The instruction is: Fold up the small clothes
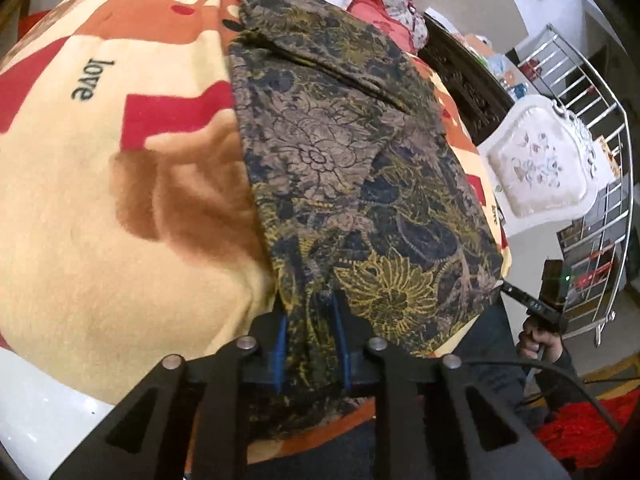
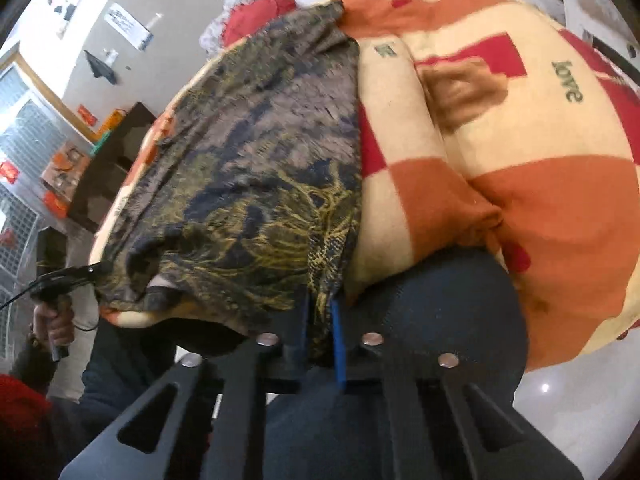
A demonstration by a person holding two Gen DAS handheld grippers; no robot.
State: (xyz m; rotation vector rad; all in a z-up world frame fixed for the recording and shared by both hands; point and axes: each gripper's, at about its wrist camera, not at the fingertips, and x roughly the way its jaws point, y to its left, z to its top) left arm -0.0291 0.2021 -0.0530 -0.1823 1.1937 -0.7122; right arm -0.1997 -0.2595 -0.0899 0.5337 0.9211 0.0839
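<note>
Covering the work surface is a plush cream, orange and red blanket [image 1: 120, 208] printed with the word "love"; I see glossy white floor [image 2: 568, 396] at lower right of the right wrist view. On the blanket lies the dark floral-print fabric garment [image 1: 344, 152], running from upper centre down to the near edge in both views, its near hem overhanging the blanket edge.

I have the left gripper [image 1: 308, 340] clamped on the garment's near hem, cloth bunched between its blue pads. The right gripper [image 2: 320, 344] likewise pinches a fold of the near hem.

Bare blanket is free at frame left in the left wrist view. That view alone shows a white embroidered chair back [image 1: 540, 168] and a chrome rail [image 1: 596, 128] at right. Only the right wrist view shows a dark wooden cabinet [image 2: 108, 168] and a window at left.
</note>
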